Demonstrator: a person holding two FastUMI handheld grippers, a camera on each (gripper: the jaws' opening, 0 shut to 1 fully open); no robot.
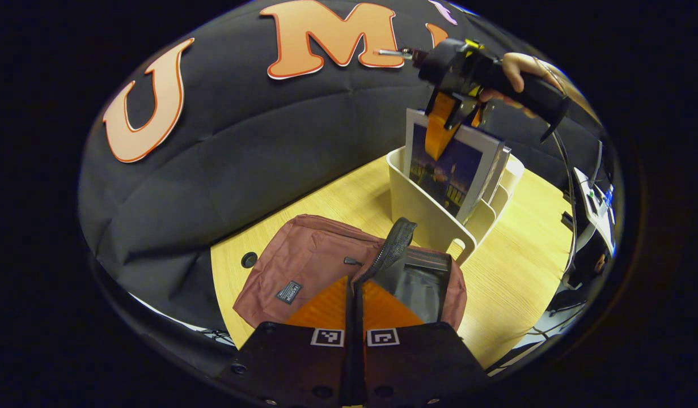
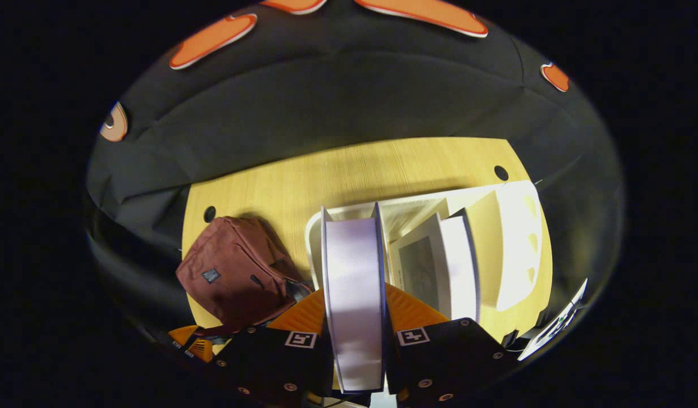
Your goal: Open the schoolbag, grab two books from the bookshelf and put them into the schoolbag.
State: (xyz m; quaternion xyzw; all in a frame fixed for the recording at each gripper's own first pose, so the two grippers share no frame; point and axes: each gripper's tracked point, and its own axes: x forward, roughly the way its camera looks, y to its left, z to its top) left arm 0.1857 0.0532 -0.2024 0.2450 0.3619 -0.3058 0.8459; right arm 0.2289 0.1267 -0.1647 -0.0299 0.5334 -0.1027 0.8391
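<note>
The maroon schoolbag (image 1: 303,258) lies on the wooden table with its mouth open, showing black lining (image 1: 419,286). My left gripper (image 1: 354,283) is shut on the bag's black zipper edge (image 1: 391,246) and holds it up. Behind the bag stands the white bookshelf (image 1: 425,218). My right gripper (image 1: 445,127), held by a hand (image 1: 519,68), is shut from above on a dark-covered book (image 1: 448,173) standing in the shelf. In the right gripper view the book's page edge (image 2: 354,255) sits between my right gripper's (image 2: 355,297) fingers. A second book (image 2: 439,266) stands beside it, and the schoolbag (image 2: 229,272) is at the left.
The wooden table (image 1: 530,266) has round cable holes (image 1: 249,259). The bookshelf (image 2: 516,238) has several dividers. The black cloth wall runs close behind the table. Some equipment (image 1: 595,204) stands beyond the table's right edge.
</note>
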